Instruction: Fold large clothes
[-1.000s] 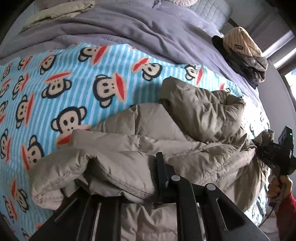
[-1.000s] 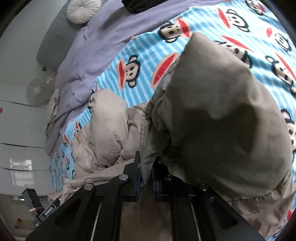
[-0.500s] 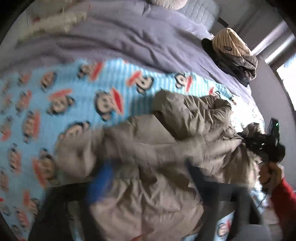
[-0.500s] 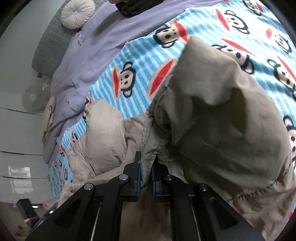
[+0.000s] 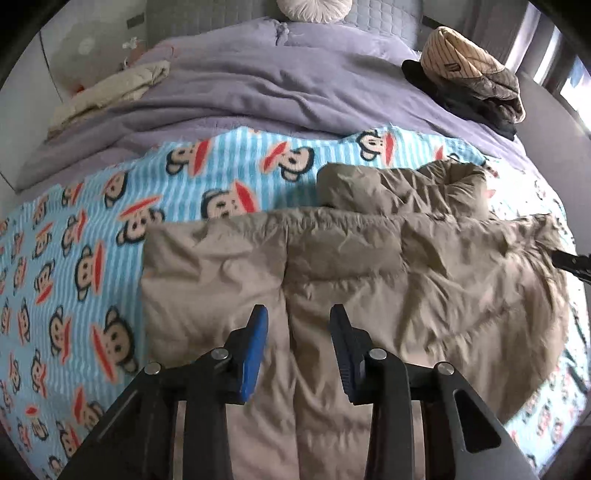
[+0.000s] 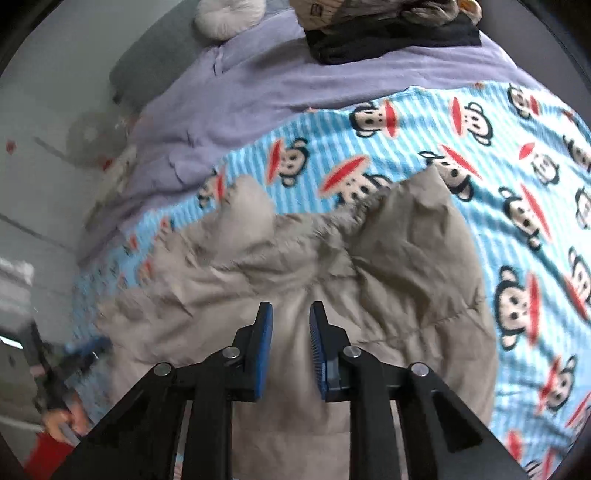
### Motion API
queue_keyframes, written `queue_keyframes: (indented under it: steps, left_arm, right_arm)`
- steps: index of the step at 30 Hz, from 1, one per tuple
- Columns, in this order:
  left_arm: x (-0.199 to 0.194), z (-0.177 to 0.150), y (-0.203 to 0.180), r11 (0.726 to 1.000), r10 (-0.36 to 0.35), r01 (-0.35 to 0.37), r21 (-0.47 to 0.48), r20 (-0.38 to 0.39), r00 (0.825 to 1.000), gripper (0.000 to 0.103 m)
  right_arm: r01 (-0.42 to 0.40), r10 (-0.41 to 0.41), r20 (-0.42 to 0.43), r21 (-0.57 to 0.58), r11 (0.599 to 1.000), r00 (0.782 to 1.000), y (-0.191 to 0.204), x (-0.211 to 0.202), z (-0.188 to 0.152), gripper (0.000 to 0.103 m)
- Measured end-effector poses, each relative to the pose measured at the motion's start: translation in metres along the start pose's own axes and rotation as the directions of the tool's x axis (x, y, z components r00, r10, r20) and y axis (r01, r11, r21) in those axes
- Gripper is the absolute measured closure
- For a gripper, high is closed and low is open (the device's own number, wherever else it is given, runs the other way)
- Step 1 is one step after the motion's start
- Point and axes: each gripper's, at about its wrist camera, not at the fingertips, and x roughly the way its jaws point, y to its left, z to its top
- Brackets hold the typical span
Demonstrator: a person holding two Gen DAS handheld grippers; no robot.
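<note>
A beige puffer jacket (image 5: 351, 266) lies spread and crumpled on a blue monkey-print blanket (image 5: 74, 258). My left gripper (image 5: 298, 314) is open and empty, just above the jacket's near left part. The jacket also shows in the right wrist view (image 6: 332, 266), where my right gripper (image 6: 291, 310) is open and empty over its near edge. The right gripper's tip shows at the right edge of the left wrist view (image 5: 574, 262). The left gripper and the hand holding it show blurred at the lower left of the right wrist view (image 6: 79, 352).
A purple duvet (image 5: 295, 88) covers the far half of the bed. A pile of folded clothes (image 5: 469, 77) sits at the far right, a cream garment (image 5: 110, 92) at the far left, and a round white cushion (image 5: 314, 7) by the headboard.
Both grippers have let go of the jacket and opened. The jacket has dropped from a bunched, lifted heap to lie flatter on the blanket. Both grippers have pulled back.
</note>
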Motion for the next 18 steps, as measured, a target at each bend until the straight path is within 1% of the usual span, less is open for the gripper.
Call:
queue_keyframes:
  steps: [2,4,5,7,8,9,12,14,16,18]
  left_arm:
    - [0.014,0.008,-0.002,0.995,0.094,-0.095,0.024,0.038,0.995,0.065]
    - [0.037,0.015,0.008,0.984,0.178,-0.179,0.018,0.031,0.983,0.065]
    - [0.046,0.018,0.015,0.981,0.192,-0.192,0.002,0.019,0.981,0.065]
    - [0.065,0.021,0.032,0.98,0.189,-0.19,-0.055,-0.008,0.982,0.065]
    - [0.074,0.022,0.041,0.979,0.177,-0.178,-0.095,-0.015,0.984,0.065]
    - [0.079,0.021,0.045,0.979,0.175,-0.175,-0.108,-0.017,0.985,0.065]
    - [0.099,0.021,0.046,0.974,0.202,-0.203,-0.104,-0.016,0.979,0.065]
    - [0.112,0.022,0.046,0.969,0.224,-0.225,-0.1,-0.018,0.974,0.065]
    - [0.12,0.025,0.045,0.967,0.232,-0.233,-0.107,-0.021,0.973,0.065]
    - [0.124,0.027,0.046,0.964,0.239,-0.24,-0.112,-0.022,0.971,0.065]
  right_arm:
    - [0.039,-0.039,-0.011,-0.003,0.999,0.999,-0.013,0.011,0.004,0.081]
    - [0.086,-0.086,0.002,0.003,0.996,0.996,-0.027,0.019,0.01,0.081]
    - [0.12,-0.121,0.013,0.012,0.993,0.993,-0.038,0.026,0.016,0.081]
    - [0.135,-0.136,0.015,0.047,0.99,0.991,-0.054,0.036,0.024,0.086]
    - [0.142,-0.143,0.014,0.071,0.987,0.99,-0.062,0.042,0.028,0.087]
    - [0.139,-0.14,0.006,0.107,0.985,0.99,-0.072,0.051,0.033,0.088]
    - [0.136,-0.136,-0.007,0.154,0.979,0.991,-0.086,0.074,0.039,0.089]
    - [0.149,-0.149,-0.01,0.158,0.976,0.989,-0.091,0.086,0.042,0.091]
    - [0.16,-0.16,-0.012,0.176,0.971,0.987,-0.097,0.097,0.045,0.092]
    - [0.173,-0.174,-0.01,0.168,0.97,0.985,-0.098,0.102,0.047,0.092]
